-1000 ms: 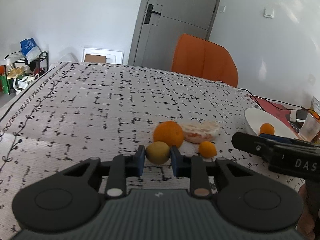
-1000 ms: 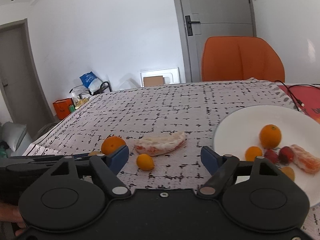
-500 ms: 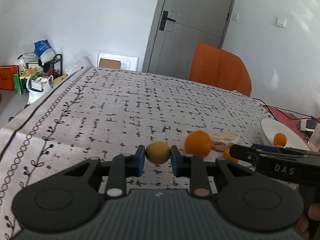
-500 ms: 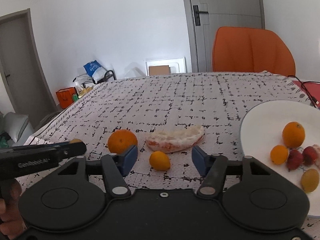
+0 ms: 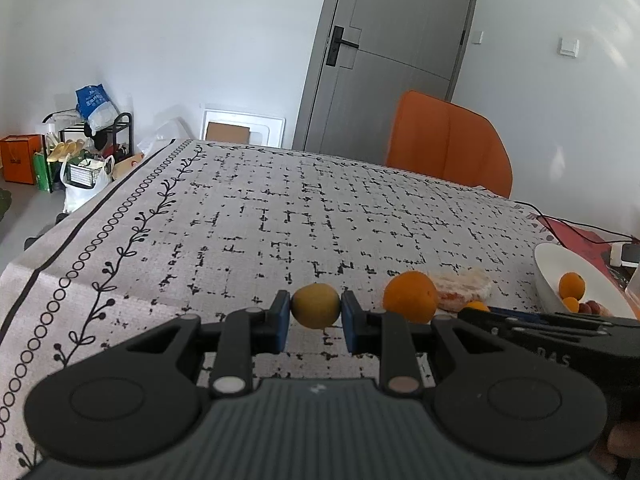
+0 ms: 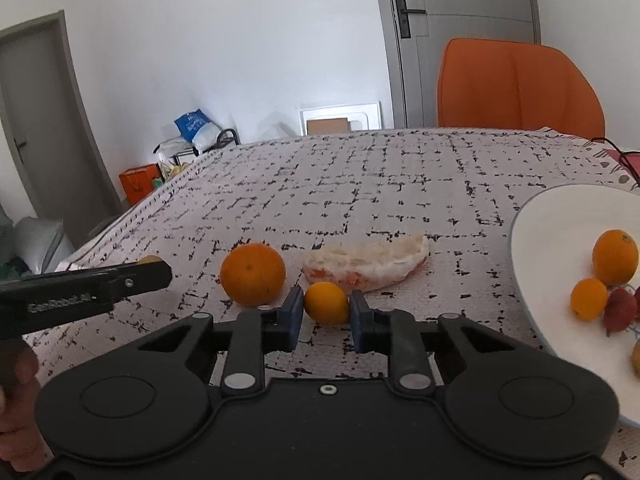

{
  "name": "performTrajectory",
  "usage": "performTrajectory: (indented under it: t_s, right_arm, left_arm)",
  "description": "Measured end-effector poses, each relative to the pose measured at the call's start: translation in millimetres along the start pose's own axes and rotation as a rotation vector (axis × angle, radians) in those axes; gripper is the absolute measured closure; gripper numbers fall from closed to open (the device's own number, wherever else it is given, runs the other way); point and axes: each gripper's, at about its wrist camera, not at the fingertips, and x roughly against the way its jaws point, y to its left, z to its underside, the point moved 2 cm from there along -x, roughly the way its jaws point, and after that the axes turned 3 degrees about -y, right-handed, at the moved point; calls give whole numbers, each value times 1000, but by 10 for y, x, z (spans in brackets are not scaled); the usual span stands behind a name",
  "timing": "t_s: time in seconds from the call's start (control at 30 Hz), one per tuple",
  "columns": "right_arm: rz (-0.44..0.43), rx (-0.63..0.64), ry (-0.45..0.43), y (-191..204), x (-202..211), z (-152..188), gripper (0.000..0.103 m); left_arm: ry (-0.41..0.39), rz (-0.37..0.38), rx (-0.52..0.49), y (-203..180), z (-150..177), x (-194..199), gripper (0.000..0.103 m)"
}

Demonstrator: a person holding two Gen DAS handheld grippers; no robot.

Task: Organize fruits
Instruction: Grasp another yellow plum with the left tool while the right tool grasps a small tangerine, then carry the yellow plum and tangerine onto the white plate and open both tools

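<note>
My left gripper (image 5: 315, 310) is shut on a small yellow-green fruit (image 5: 315, 305) and holds it above the table. My right gripper (image 6: 326, 307) is shut on a small orange kumquat (image 6: 326, 303) low over the cloth. A large orange (image 6: 253, 274) lies just left of it and also shows in the left wrist view (image 5: 410, 296). A peeled pomelo piece (image 6: 366, 266) lies behind the kumquat. A white plate (image 6: 552, 232) at the right holds an orange (image 6: 615, 257), a small orange (image 6: 589, 299) and red fruits (image 6: 619, 312).
The table wears a grey cloth with black marks (image 5: 280, 220). An orange chair (image 6: 516, 88) stands at the far side. A red mat with a black cable (image 5: 576, 232) lies at the right. The left gripper's body (image 6: 80, 286) reaches in from the left in the right wrist view.
My right gripper moved left to the kumquat and closed on it. My left gripper lifted and drew back to the left with the yellow-green fruit.
</note>
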Motion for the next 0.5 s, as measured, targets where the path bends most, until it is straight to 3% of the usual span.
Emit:
performTrajectory:
  t_s: [0.5]
  right_arm:
    - [20,-29,-120,-146,484,-162,80]
  left_arm:
    - [-28,69,-24,-304,-19,82,78]
